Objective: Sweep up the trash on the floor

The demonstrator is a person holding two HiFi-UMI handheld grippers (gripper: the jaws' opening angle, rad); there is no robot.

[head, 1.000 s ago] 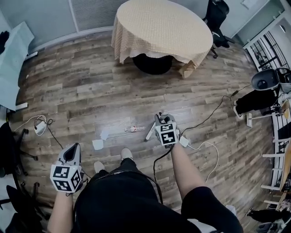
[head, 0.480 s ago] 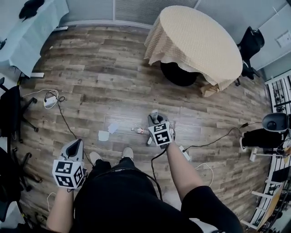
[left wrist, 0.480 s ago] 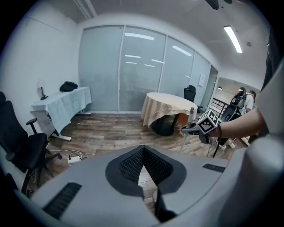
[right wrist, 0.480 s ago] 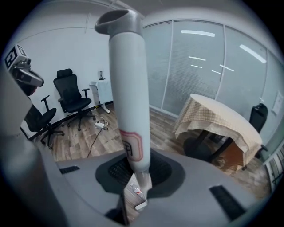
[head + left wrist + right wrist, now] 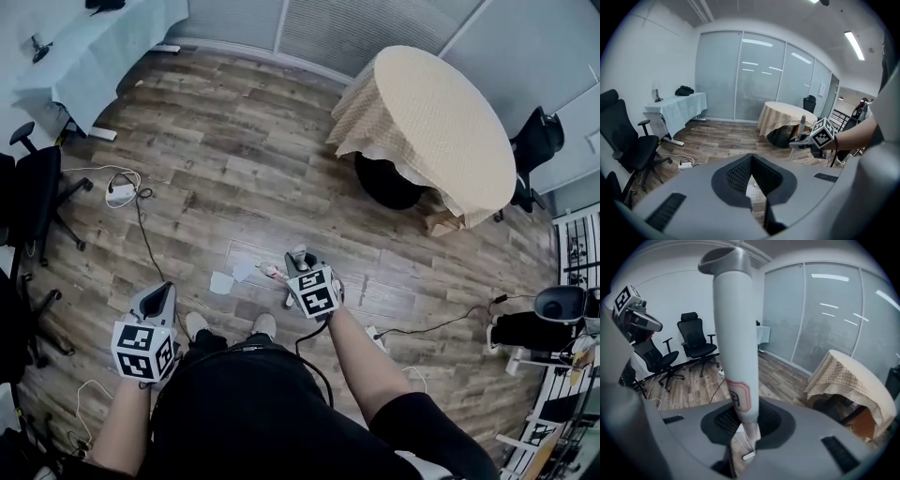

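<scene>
Looking down from overhead, the left gripper hangs at seven o'clock beside the person's leg. The right gripper sits near centre with a white handle standing up through it, a broom's, I'd guess. The trash lies on the wooden floor just off at nine o'clock from that gripper: two paper scraps and a small bottle-like piece, all loose and scattered. Along the left gripper, its fingers are pressed together with nothing between them. Along the right gripper, the fingers pinch the handle low on its tapered shaft, which rises toward twelve o'clock. From where I stand, nothing looks gathered yet; the whole sweep is left to do.
</scene>
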